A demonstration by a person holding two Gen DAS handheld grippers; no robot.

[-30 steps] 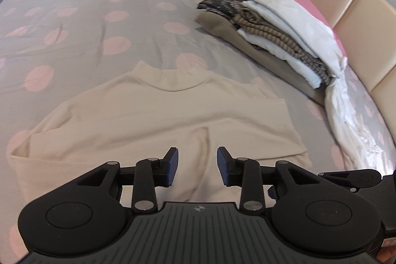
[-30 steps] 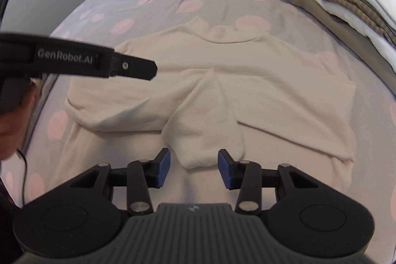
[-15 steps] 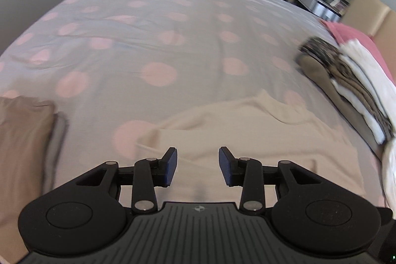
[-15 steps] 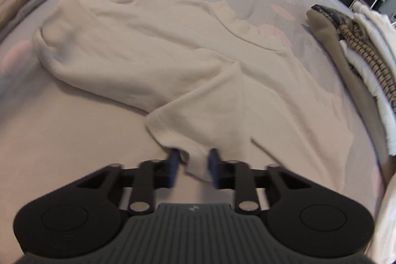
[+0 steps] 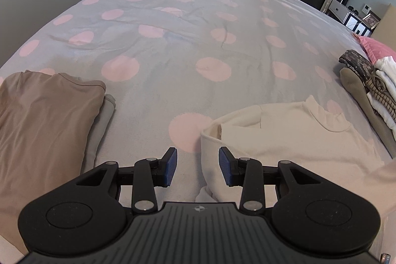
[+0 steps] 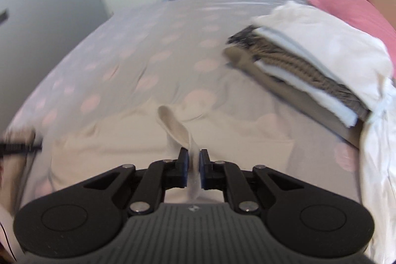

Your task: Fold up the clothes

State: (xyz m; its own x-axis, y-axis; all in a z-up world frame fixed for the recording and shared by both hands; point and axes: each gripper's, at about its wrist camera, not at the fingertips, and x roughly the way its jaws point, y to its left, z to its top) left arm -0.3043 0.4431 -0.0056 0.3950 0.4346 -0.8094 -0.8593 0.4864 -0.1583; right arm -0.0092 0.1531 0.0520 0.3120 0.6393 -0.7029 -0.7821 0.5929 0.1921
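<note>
each claw, left (image 5: 197, 166) and right (image 6: 194, 171), was matte black with blue finger pads (image 5: 171, 166), silver screws and a ribbed grey housing.

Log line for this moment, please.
step: folding cream top | right gripper: shut on its sleeve, lifted | left gripper: open at top's left edge | bed

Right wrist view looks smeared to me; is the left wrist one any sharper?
Right wrist view: motion-blurred, stacked folded clothes smeared, though the right gripper pinching the cream knit top stays legible. Left wrist view: sharp, fisheye-curved; open left gripper.
</note>
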